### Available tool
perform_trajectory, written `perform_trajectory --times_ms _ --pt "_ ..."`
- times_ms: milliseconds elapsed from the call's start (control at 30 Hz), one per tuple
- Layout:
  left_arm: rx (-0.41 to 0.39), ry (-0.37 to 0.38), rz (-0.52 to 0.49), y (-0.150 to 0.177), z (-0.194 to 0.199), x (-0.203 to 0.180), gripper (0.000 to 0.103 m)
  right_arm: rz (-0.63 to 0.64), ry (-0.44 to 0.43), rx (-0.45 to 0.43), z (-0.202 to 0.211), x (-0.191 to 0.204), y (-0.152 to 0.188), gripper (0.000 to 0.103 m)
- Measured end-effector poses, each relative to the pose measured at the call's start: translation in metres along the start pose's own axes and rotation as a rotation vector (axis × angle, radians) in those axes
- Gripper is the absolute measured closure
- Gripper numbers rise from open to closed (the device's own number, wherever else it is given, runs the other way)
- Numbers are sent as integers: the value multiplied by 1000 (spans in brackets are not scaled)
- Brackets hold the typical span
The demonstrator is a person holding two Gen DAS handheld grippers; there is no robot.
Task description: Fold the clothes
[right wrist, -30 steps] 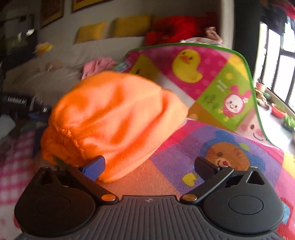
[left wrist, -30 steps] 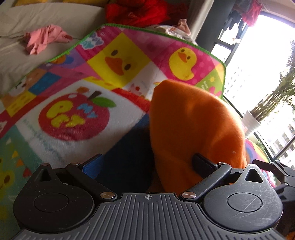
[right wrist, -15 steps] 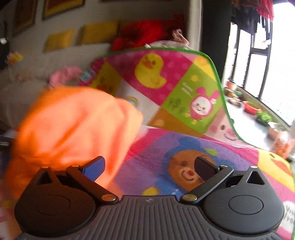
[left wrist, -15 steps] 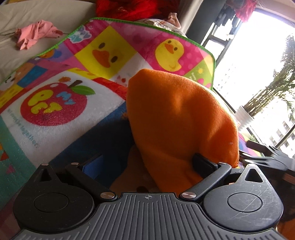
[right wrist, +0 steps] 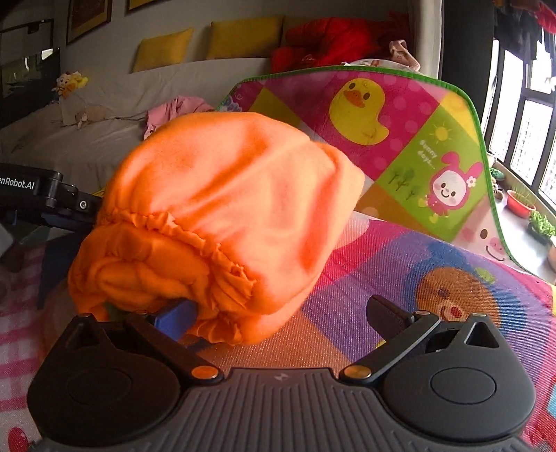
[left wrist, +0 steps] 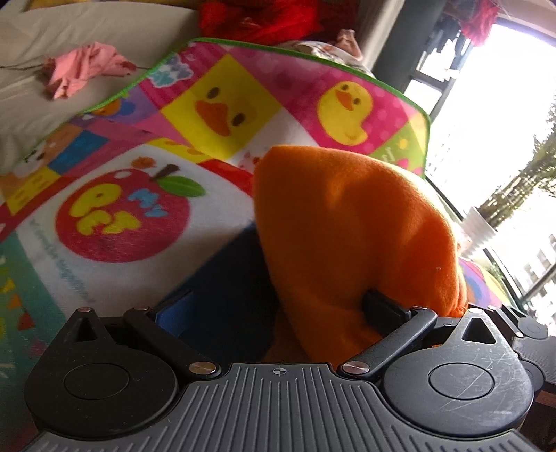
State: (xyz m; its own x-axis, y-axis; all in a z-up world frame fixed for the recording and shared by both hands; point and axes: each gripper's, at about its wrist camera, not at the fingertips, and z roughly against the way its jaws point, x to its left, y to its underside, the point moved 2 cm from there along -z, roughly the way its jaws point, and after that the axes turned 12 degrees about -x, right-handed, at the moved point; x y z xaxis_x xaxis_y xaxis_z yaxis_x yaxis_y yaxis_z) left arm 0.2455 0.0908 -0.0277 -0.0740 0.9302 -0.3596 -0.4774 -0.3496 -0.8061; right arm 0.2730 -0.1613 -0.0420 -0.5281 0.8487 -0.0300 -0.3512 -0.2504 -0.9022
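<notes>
Orange garment [right wrist: 222, 215]: 1 | left gripper [left wrist: 278, 309]: spread | right gripper [right wrist: 278, 313]: spread | mat [left wrist: 146, 215]: 1

This is a home living room. A pale sofa [right wrist: 104, 139] runs along the wall with yellow cushions [right wrist: 163, 48] on its back, a small plush toy [right wrist: 71, 81] and stray pink clothing [left wrist: 83, 67] on the seat. Framed pictures [right wrist: 88, 15] hang above. A children's play mat [right wrist: 434, 156] printed with ducks lies near tall windows [right wrist: 521, 121] lined with potted plants [right wrist: 521, 201].
</notes>
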Motion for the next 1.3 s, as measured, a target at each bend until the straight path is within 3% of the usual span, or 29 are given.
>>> perform_trajectory --times_ms 267,400,567,700,833,933,1300 --pt "-36 -58 -27 12 26 -11 0 -95 63 3 50 -24 21 0" --pt "-62 -105 -100 35 52 -29 0 -113 86 -23 97 -29 37 0" --pt "-46 -94 -137 69 80 -48 0 -100 162 11 142 -30 64 0" --pt "-61 -98 -171 91 100 -59 0 -67 173 -24 168 -25 80 0" --pt "-75 -101 -204 113 119 -70 0 -28 157 -32 171 -21 84 0" --pt "-83 -106 -225 126 130 -77 0 -30 138 10 159 -22 86 0" --pt "-140 -96 -202 114 128 -80 0 -85 97 33 152 -29 90 0"
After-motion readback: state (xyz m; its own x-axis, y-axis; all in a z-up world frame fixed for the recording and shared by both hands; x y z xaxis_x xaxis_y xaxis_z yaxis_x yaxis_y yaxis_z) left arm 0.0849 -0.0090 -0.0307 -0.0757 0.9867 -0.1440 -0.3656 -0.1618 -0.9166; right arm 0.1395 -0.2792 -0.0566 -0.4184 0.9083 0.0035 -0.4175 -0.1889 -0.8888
